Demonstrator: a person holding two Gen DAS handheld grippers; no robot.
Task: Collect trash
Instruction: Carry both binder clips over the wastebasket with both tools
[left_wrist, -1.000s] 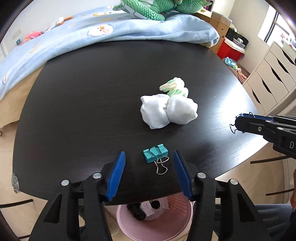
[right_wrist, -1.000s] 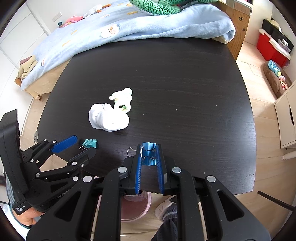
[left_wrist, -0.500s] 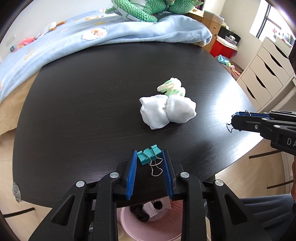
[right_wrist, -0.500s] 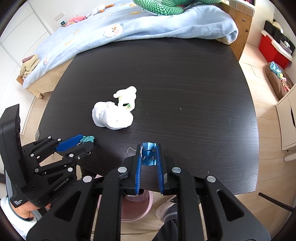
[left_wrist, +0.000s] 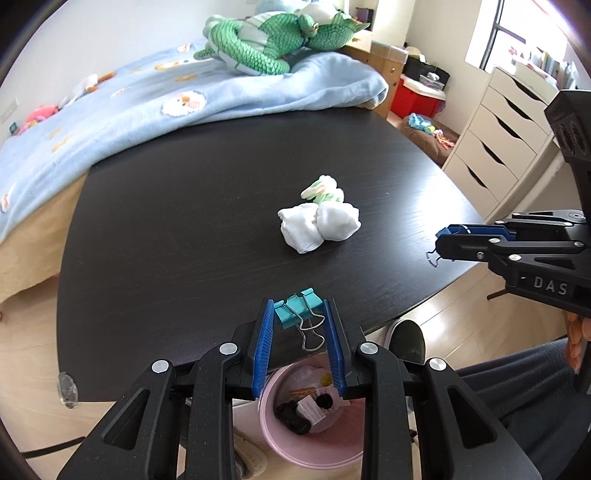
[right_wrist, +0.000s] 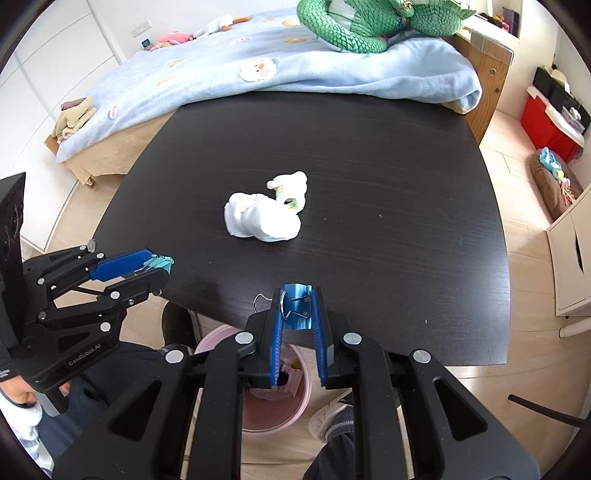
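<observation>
Left gripper (left_wrist: 299, 314) jaws just closed on the teal clip (left_wrist: 297, 312) and lifted it off the table (left_wrist: 184, 229) — pickup done; bin (left_wrist: 280, 439) sits below, just behind the fingertips. Right gripper (right_wrist: 298, 306) clamped on a blue clip (right_wrist: 297, 306), bin underneath. Tissue wad (left_wrist: 319, 223) ahead, uncollected. Bin contents half hidden; blue clip's handles partly masked.
</observation>
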